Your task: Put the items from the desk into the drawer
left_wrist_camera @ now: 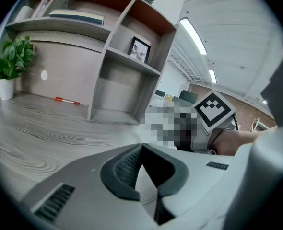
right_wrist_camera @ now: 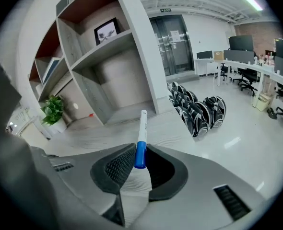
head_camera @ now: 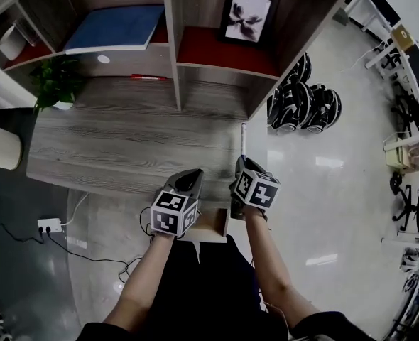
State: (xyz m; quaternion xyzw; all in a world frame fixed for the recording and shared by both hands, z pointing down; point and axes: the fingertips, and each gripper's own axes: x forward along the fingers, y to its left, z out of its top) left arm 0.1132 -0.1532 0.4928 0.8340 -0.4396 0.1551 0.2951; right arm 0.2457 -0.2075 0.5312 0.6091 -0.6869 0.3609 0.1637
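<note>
Task partly done, by my read. The right gripper [right_wrist_camera: 140,150] is clamped on a white marker pen with a blue cap [right_wrist_camera: 141,140], held in the air at the desk's front edge, well apart from the potted green plant [head_camera: 53,84] and not yet in the drawer. The pale wooden box [head_camera: 214,223] below is probably the open drawer; the view is poor. The left gripper [left_wrist_camera: 140,147] is closed and empty. One thin red pen [head_camera: 149,77] lies near the plant, to its right. Count: one marker, one red pen, two grippers.
</note>
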